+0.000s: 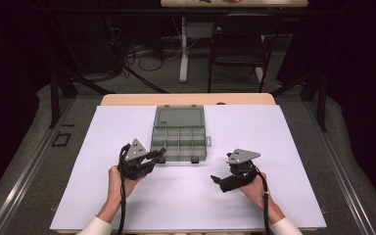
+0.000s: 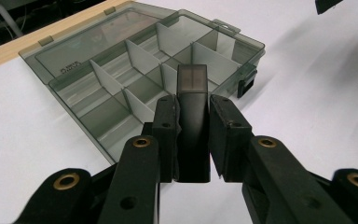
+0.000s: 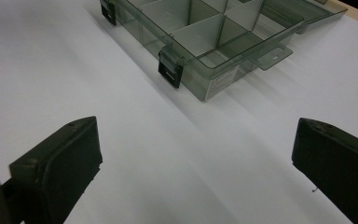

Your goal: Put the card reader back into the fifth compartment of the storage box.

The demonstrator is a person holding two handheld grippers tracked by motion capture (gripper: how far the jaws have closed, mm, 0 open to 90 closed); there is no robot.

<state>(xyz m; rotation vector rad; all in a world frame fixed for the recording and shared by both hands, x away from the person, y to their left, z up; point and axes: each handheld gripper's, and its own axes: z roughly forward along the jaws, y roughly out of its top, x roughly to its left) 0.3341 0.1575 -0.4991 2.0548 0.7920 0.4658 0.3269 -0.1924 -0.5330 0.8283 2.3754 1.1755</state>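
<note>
High view: left gripper at organizer box

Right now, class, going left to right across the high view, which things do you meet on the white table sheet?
Left claw → compartment box → right claw.

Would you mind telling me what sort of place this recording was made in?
Probably a lab or recording studio: a table under a white sheet, dark curtained surroundings, cables loose on the floor, and a folding chair behind. A compartment box lies open on the table.
</note>
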